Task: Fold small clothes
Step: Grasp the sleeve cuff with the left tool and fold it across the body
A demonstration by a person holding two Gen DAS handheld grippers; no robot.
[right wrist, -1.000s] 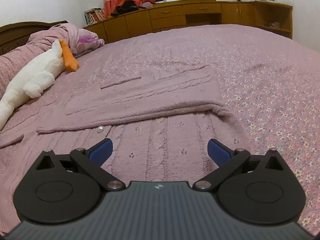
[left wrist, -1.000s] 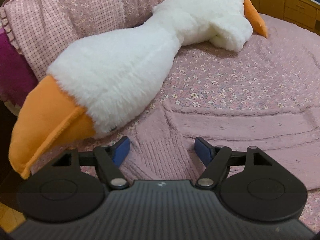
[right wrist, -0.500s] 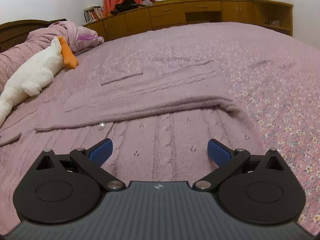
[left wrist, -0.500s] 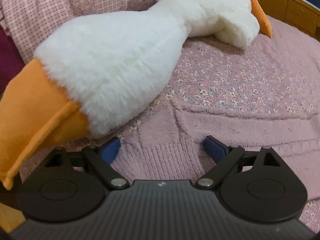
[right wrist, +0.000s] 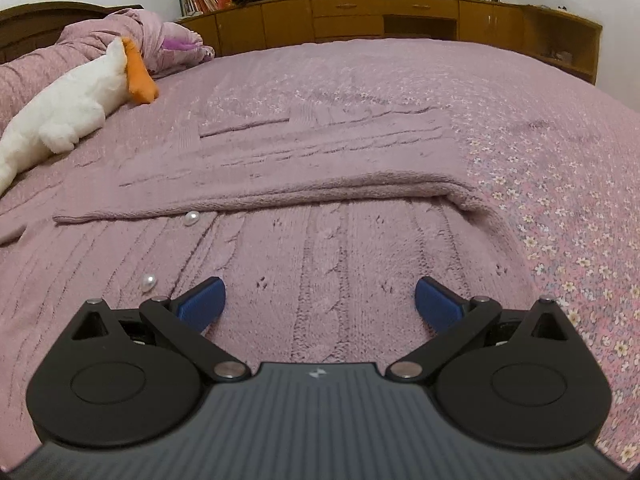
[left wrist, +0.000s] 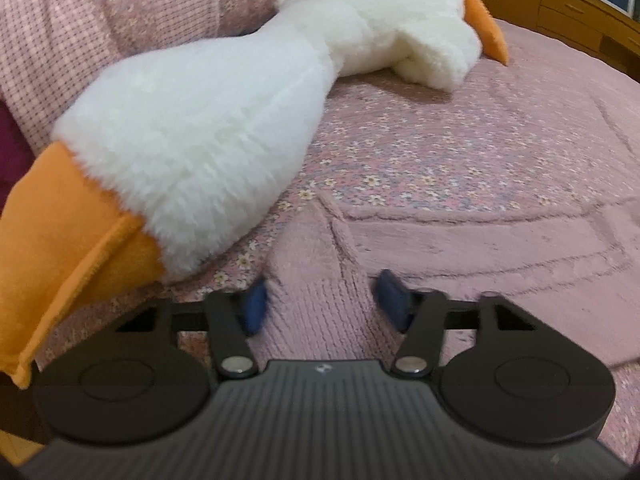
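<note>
The bed (right wrist: 540, 92) fills both views, and the pink cardigan (right wrist: 320, 184) lies flat across the middle of the right view, one half already folded over with two pearl buttons (right wrist: 191, 218) showing at the left. The white goose (left wrist: 208, 128) takes the upper left of the left view, and compared with a second ago it looks bigger and nearer. The main change is small: the left gripper (left wrist: 320, 304), at the lower centre, has just been closing, and the ribbed cuff (left wrist: 316, 300) of the sleeve now sits between its blue pads, seemingly pinched. I judge the sleeve fold can start. The right gripper (right wrist: 320, 304) stands wide over the knit, holding nothing.
</note>
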